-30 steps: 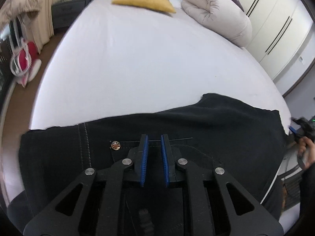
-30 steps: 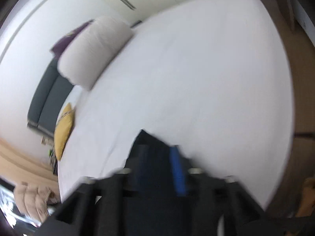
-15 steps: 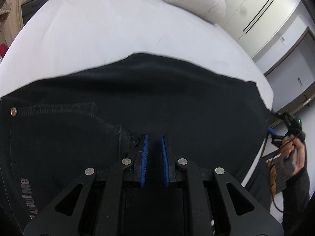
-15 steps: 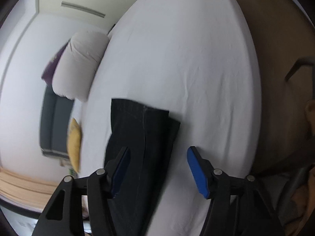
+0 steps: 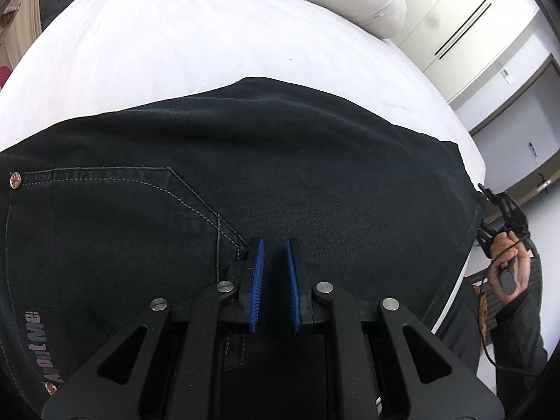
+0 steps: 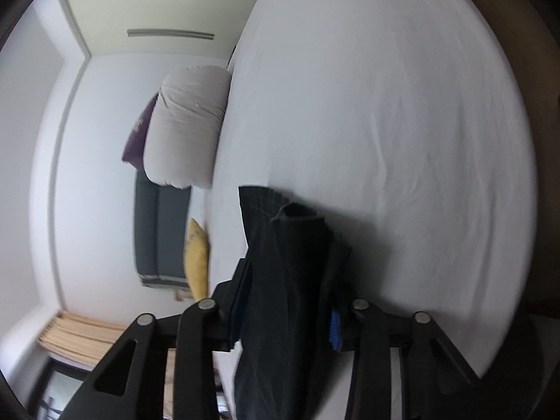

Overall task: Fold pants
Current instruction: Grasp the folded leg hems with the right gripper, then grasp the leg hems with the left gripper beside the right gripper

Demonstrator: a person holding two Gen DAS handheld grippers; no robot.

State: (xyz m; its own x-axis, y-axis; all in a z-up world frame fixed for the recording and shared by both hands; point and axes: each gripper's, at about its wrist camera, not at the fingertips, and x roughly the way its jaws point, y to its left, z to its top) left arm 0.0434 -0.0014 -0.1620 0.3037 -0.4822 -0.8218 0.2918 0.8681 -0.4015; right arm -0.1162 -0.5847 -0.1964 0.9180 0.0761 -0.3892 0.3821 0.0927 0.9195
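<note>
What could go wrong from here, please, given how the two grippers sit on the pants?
1. The right gripper pinches a bunched leg end of the pants; thick, uneven cloth between the pads might slip out when pulled.
2. The left gripper rests over the pocket seam with a narrow gap and seemingly no cloth in it, so the waist end may drag across the bed and wrinkle the fold.

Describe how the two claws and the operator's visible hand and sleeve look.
Both claws, left and right, are matte black linkage frames with triangular cutouts, silver round rivets and ribbed blue finger pads. The hand is bare, with a thin black cable beside it, above a dark grey sleeve.
</note>
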